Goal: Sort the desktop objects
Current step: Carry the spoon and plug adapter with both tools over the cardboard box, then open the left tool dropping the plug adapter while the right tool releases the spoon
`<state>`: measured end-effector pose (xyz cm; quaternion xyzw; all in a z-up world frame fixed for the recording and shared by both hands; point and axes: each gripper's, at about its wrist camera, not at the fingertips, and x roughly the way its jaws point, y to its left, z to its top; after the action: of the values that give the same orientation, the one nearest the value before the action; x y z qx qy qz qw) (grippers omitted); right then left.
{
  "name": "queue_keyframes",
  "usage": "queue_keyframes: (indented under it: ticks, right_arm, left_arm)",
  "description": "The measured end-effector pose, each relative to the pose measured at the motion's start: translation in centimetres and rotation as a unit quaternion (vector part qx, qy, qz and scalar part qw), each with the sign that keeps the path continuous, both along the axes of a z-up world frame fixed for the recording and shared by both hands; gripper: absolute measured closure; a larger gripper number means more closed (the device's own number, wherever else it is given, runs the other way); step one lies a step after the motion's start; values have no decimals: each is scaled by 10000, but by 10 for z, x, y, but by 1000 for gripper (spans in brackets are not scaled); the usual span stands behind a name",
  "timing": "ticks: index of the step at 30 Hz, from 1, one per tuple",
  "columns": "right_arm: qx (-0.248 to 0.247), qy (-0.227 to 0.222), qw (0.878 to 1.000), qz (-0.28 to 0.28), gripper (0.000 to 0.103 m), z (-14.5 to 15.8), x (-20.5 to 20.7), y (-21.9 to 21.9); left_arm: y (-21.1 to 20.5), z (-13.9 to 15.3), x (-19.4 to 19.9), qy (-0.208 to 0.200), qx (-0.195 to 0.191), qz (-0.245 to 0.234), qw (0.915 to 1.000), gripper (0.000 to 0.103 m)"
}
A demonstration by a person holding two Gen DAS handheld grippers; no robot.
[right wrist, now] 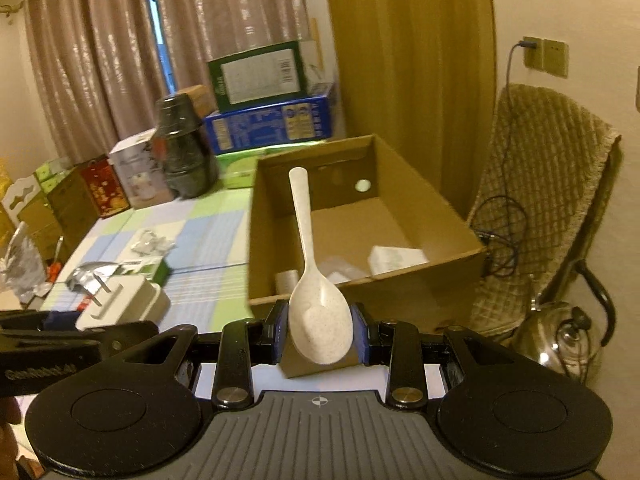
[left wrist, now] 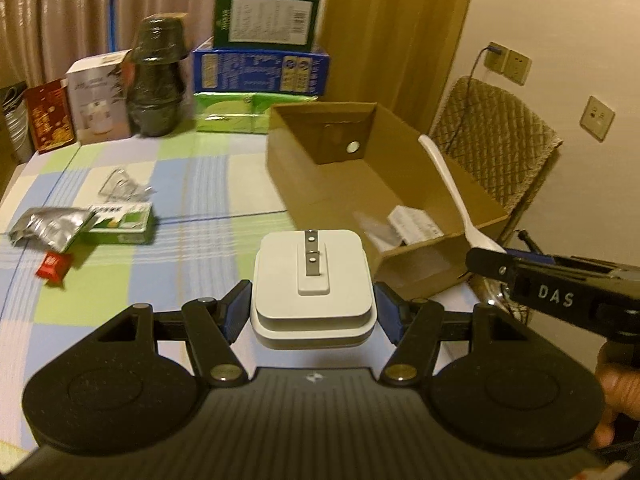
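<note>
Left wrist view is showing the white square plastic charger plug (left wrist: 313, 280) with its two folded metal prongs facing up, pinched by its sides between the blue pads of the left gripper (left wrist: 313, 312), which is holding it above the pastel checked tablecloth (left wrist: 192, 184), just short of the near corner of the open brown cardboard box (left wrist: 404, 184). Right wrist view is showing the speckled off-white plastic spoon (right wrist: 316, 308) being gripped across its bowl by the right gripper (right wrist: 320, 334), jaws narrow around it, handle pointing up and forward toward the box interior. Inside the box, a small white carton (right wrist: 396, 258) and some clear wrapping are already lying on the floor. Both items look to be heading into that box, and to do this step well, each hand should be carrying its load clear over the near wall before letting go, keeping the spoon's long handle from catching the rim and lowering the heavy plug close to the box floor rather than dropping it. Spacing the two grippers apart is wise, since they are sitting close together. Further out, a green packet (left wrist: 120, 222), a crumpled silver foil pouch (left wrist: 48, 226) and a small red sachet (left wrist: 52, 268) are waiting on the cloth.
</note>
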<state>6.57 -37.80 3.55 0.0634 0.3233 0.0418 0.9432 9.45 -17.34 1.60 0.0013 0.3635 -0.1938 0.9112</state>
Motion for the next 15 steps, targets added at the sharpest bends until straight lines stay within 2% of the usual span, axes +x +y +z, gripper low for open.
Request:
queue_keyframes:
  ticks: [15]
  right_arm:
    - [-189, 24, 9997, -123, 72, 2, 39, -41]
  left_arm:
    - [-56, 13, 38, -78, -155, -389, 9991, 43]
